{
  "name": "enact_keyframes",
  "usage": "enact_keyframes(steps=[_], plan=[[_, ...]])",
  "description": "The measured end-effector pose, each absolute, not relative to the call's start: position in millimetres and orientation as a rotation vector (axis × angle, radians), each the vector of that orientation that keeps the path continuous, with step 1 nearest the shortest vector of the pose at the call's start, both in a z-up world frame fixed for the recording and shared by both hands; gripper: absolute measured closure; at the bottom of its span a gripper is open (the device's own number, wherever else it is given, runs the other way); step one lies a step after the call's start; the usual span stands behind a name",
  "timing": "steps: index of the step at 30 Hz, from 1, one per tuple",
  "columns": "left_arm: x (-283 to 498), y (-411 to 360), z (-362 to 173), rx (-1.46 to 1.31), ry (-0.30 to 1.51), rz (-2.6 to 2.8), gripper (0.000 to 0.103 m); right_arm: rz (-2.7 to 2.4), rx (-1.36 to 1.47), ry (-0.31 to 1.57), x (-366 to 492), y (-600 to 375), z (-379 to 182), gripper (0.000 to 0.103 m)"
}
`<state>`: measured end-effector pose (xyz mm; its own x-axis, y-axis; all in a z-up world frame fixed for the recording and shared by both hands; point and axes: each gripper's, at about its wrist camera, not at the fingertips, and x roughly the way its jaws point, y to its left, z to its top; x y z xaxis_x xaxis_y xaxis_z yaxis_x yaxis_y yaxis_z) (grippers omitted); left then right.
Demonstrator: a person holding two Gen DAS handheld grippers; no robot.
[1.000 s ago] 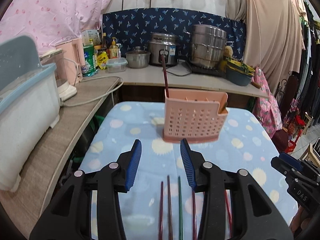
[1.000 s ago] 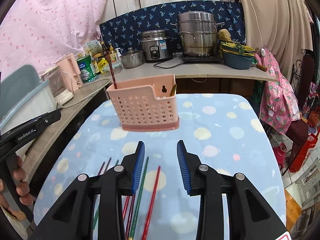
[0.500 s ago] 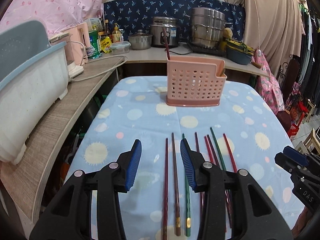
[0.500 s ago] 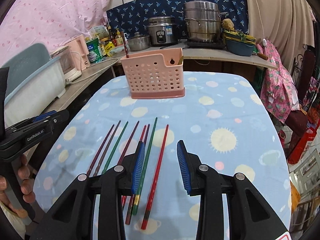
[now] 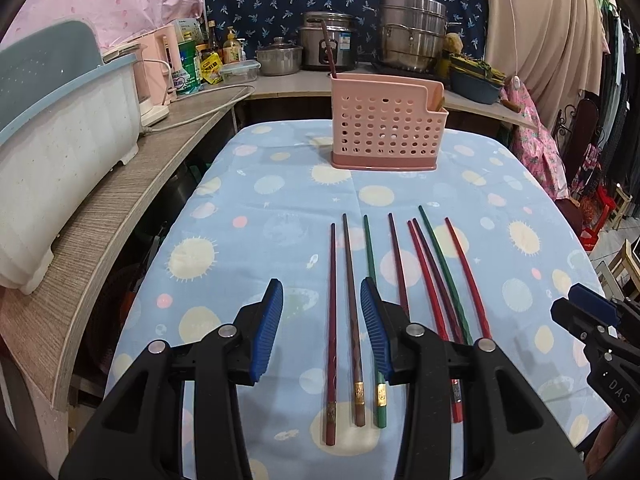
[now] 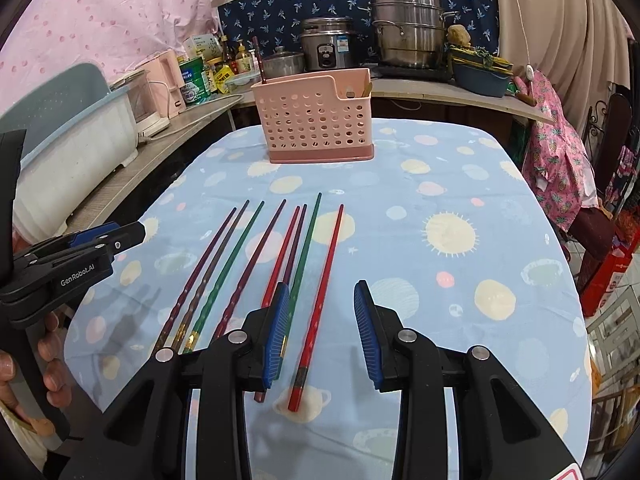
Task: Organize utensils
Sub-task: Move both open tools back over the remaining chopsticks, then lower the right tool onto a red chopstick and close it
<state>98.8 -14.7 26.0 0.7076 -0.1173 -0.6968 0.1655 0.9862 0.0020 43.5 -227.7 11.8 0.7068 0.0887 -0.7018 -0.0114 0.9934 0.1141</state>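
Note:
Several red, maroon and green chopsticks (image 5: 400, 280) lie side by side on the blue patterned tablecloth (image 5: 280, 208); they also show in the right wrist view (image 6: 256, 264). A pink perforated utensil holder (image 5: 386, 122) stands at the table's far end with one dark chopstick (image 5: 329, 54) upright in it; the holder also shows in the right wrist view (image 6: 316, 114). My left gripper (image 5: 322, 332) is open over the leftmost chopsticks' near ends. My right gripper (image 6: 322, 332) is open above the rightmost red chopstick (image 6: 322, 300). Both are empty.
A wooden counter (image 5: 120, 184) runs along the left with a white-and-blue dish rack (image 5: 60, 128). Pots, a rice cooker (image 5: 326, 42) and bottles stand on the back counter. The table's right edge drops to the floor beside a pink-covered chair (image 6: 560, 148).
Both grippers have drawn back from the pink holder toward the near end of the table; the chopsticks' full lengths have come into view. Both stay open.

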Motion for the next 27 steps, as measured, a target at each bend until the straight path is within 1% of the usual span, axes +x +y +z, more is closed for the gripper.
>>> enact_keyframes(steps=[27], plan=[[76, 5, -6, 0.061, 0.85, -0.121, 0.064, 0.08, 0.084, 0.881, 21, -207, -36, 0.07]])
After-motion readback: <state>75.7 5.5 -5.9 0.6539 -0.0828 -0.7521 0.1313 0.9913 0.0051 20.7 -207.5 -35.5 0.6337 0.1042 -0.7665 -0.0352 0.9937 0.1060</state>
